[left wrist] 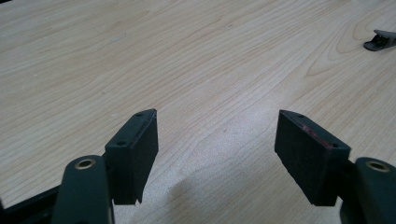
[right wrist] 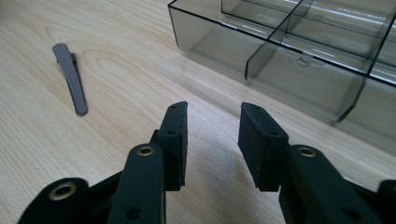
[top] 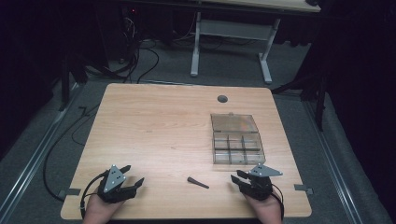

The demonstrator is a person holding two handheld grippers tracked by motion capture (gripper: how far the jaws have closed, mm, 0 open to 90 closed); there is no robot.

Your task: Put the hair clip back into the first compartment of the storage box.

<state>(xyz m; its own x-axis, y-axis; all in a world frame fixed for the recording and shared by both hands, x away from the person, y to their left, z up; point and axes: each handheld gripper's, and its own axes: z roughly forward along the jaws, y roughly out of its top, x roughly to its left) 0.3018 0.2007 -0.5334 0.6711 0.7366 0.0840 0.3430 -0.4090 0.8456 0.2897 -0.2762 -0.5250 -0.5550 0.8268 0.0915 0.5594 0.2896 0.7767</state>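
A dark grey hair clip [top: 198,182] lies flat on the wooden table near the front edge, between my two grippers. It also lies at the upper left of the right gripper view [right wrist: 72,79] and at the far right of the left gripper view [left wrist: 380,40]. A clear plastic compartment box [top: 237,148] sits behind my right gripper, its lid [top: 233,122] folded back flat. My left gripper [top: 133,174] rests at the front left, jaws wide apart and empty [left wrist: 217,115]. At the front right, my right gripper [top: 237,176] is open with nothing between its pads [right wrist: 215,108], just short of the box wall [right wrist: 210,37].
The table [top: 154,126] has a round grey cable cap [top: 222,98] near its far edge. A second desk's white legs [top: 196,46] stand on the floor beyond, with cables trailing at the left. Bare wood lies between the grippers and the far edge.
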